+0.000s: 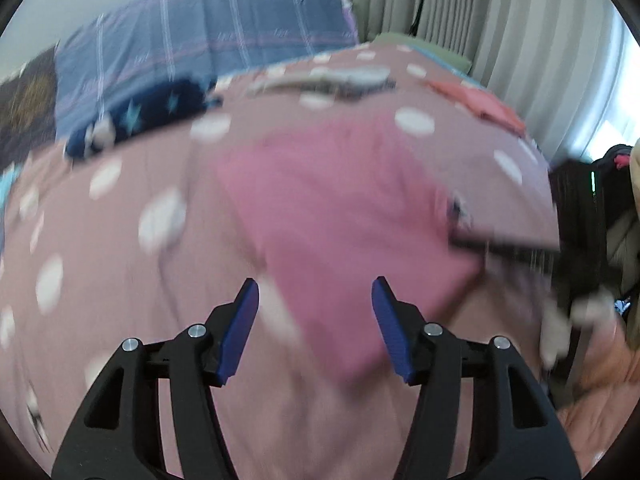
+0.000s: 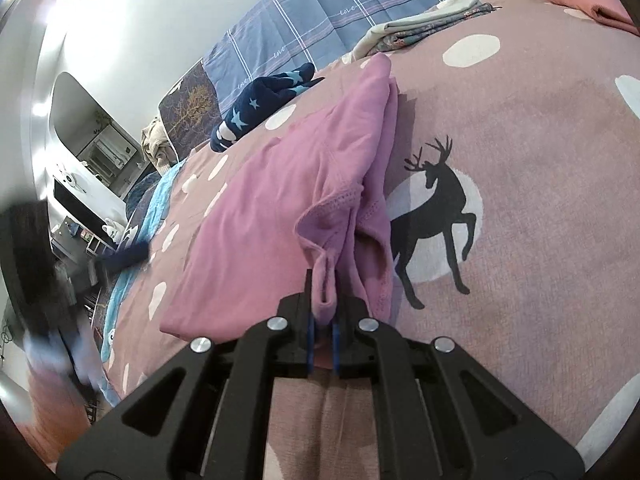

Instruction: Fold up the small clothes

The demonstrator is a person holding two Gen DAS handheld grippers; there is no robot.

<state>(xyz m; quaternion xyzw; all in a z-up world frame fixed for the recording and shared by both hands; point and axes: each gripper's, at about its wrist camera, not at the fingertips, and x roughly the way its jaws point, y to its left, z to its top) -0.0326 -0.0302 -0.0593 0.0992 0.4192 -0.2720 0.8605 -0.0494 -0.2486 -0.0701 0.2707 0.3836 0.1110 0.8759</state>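
A small pink garment (image 1: 340, 216) lies on the dusty-pink bedspread with white dots (image 1: 120, 240). My left gripper (image 1: 316, 292) is open and empty, hovering just over the garment's near edge; this view is blurred. In the right wrist view the same pink garment (image 2: 272, 208) lies partly folded, and my right gripper (image 2: 324, 296) is shut on a bunched hem at its near corner, lifting it slightly. The right gripper shows as a dark blur at the garment's right edge (image 1: 500, 244).
A navy star-patterned garment (image 2: 260, 108) lies near the blue plaid pillow (image 2: 340, 16). Folded light clothes (image 2: 424, 24) and a coral garment (image 2: 588, 4) lie at the far side. A black deer print (image 2: 436, 216) marks the bedspread. Curtains (image 1: 500, 32) hang behind.
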